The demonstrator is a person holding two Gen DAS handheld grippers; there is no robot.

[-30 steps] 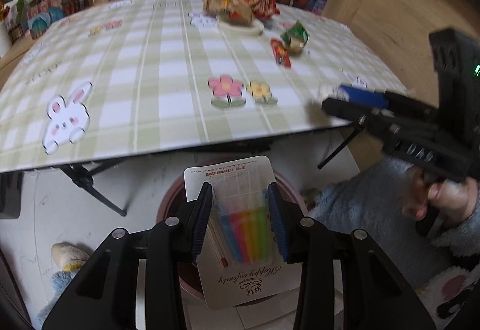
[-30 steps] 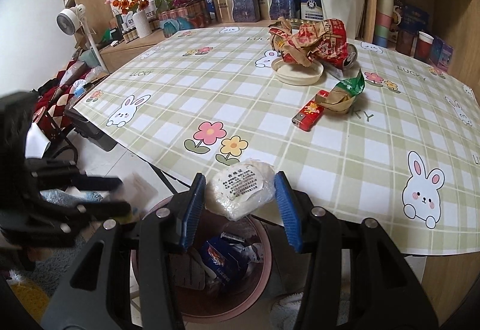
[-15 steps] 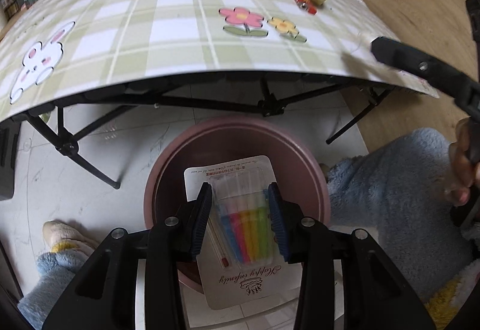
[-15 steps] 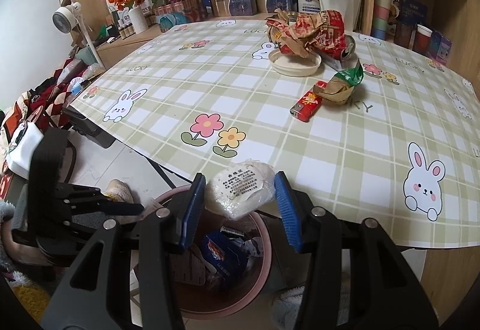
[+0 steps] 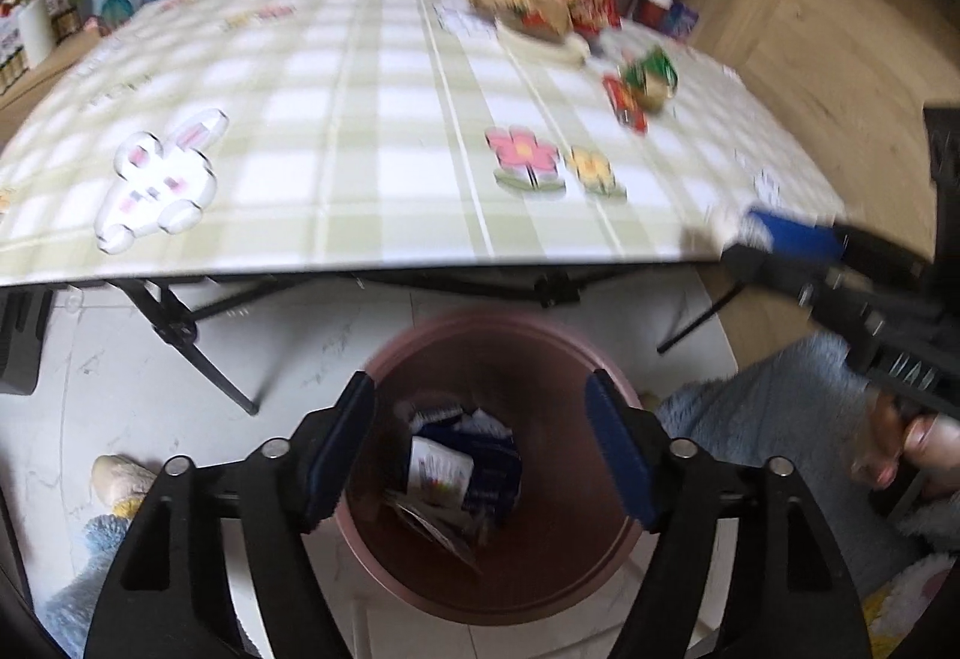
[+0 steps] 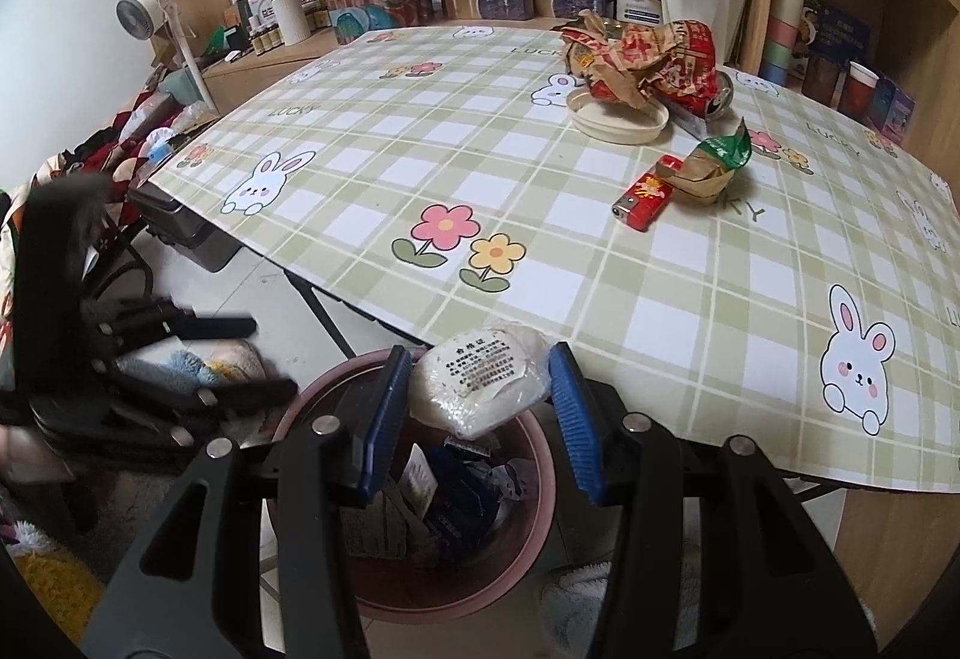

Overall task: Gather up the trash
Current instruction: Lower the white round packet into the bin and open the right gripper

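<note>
My left gripper (image 5: 480, 443) is opening over the bin (image 5: 498, 587), with nothing between its jaws. My right gripper (image 6: 477, 407) pinches a soft, light plastic bag (image 6: 480, 386) by its sides, above the bin beside the desk (image 6: 540, 191).

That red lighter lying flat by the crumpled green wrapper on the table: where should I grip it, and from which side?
Grip the red lighter across its narrow width at mid-body, coming from above. It lies flat with both long sides exposed, but the green wrapper touches its far end, so stay nearer the metal end, which looks clear.
</note>
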